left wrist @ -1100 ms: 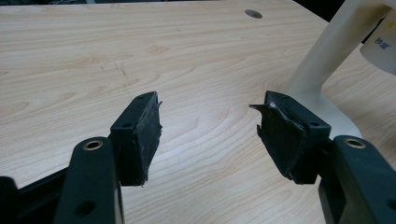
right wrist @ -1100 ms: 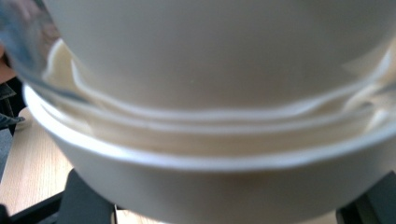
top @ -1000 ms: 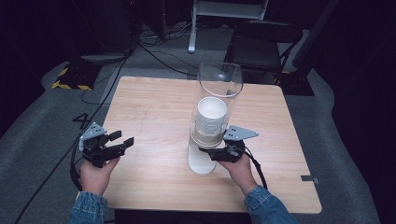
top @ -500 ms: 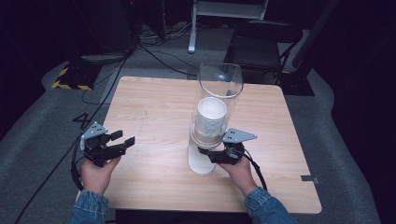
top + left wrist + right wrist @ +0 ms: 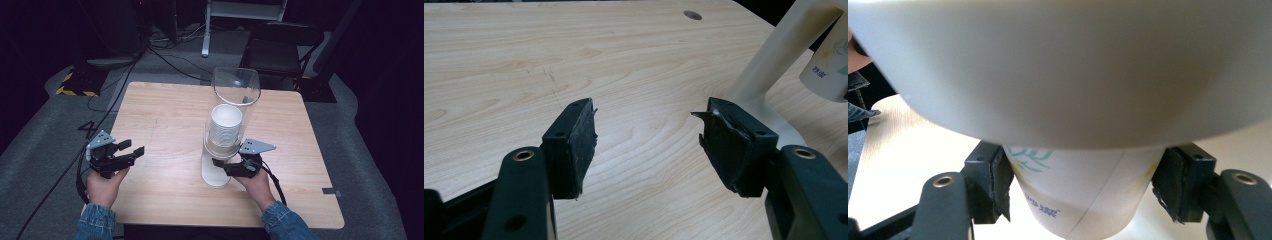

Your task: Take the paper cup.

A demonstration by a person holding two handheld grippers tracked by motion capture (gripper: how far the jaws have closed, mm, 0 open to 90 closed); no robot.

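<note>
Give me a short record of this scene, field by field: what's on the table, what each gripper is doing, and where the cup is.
table: light wood
dispenser: clear tube on a white stand, holding a stack of paper cups
bottom cup: printed paper cup sticking out below the dispenser
right gripper: closed on the bottom cup, one pad on each side
left gripper: open, nothing between its pads, above the table to the left of the stand

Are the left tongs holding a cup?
No, the left tongs stand open over the bare wooden table, with nothing between their pads.
</note>
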